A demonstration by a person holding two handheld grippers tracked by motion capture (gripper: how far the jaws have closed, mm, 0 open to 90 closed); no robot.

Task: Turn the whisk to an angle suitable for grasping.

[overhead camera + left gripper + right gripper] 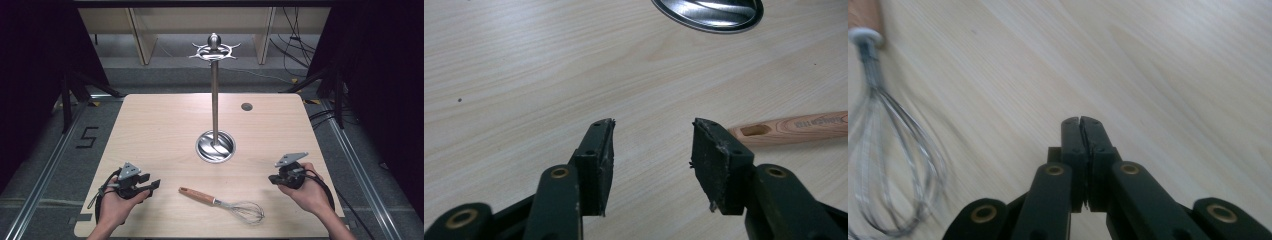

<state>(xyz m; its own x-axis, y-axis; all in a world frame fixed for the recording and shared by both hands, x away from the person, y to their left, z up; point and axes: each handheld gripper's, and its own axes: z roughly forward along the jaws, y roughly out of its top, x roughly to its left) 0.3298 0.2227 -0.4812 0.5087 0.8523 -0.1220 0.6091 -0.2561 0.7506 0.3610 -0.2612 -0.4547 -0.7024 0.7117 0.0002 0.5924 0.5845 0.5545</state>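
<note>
I stood at the pale wooden table (pixel 150 130), its top bare across most of its width, with a small dark round plug (pixel 246 106) set into it near the far right. At the middle of the table rose the tall metal stand (pixel 215 100), its thin pole upright from a shiny round base (pixel 215 146) and ending in a ring of curved hooks (pixel 214 50) under a ball top. From my left tongs' camera, the edge of that base (pixel 709 12) gleamed at the top.

The whisk (pixel 222 202) lay flat near my edge of the table, between my two hands and touching neither tool. Its wooden handle (pixel 196 195) pointed toward my left, the wire loops (pixel 247 211) toward my right. The handle's end (pixel 794 127), with its hanging hole, lay just beyond my left tongs' right jaw.

My left gripper (pixel 152 184) rested low over the table in my left hand (pixel 117 202), jaws spread wide apart with nothing between them. My right gripper (pixel 271 178), in my right hand (pixel 310 192), had its jaws pressed together on nothing, with the wire loops (pixel 888 165) off to their left.
</note>
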